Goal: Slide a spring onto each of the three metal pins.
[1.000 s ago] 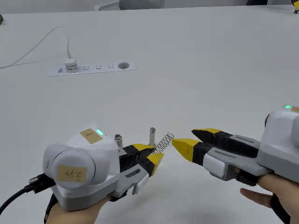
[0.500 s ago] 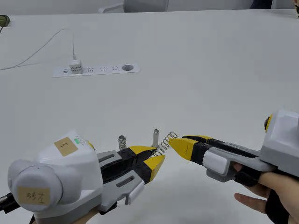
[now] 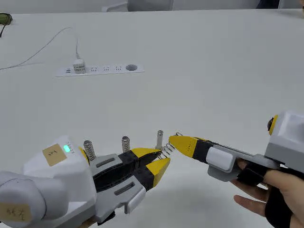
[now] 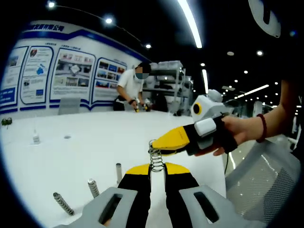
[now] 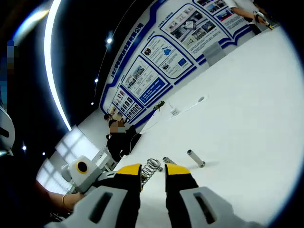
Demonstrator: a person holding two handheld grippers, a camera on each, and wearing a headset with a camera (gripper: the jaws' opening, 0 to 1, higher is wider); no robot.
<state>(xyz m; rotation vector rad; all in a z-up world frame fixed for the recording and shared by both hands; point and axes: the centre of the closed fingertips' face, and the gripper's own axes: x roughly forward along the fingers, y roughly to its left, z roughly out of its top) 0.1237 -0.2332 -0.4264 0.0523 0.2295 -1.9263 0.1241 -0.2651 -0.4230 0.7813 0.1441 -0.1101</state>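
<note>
Near the front of the white worktop [image 3: 213, 71], three metal pins stand in a row. The two pins [image 3: 89, 149] on the left each carry a coil. The bare pin [image 3: 159, 138] stands at the right end, just behind the loose spring [image 3: 167, 149]. The left gripper [image 3: 156, 159] has its fingers clamped on the lower end of this spring, which rises between the yellow fingertips [image 4: 142, 169] in the left gripper view. The right gripper [image 3: 176, 141] reaches in from the right with its fingers drawn together on the spring's upper end. In the right gripper view the coil sits in the gap between that gripper's own fingertips. A power strip [image 3: 99, 69] lies far back on the worktop.
</note>
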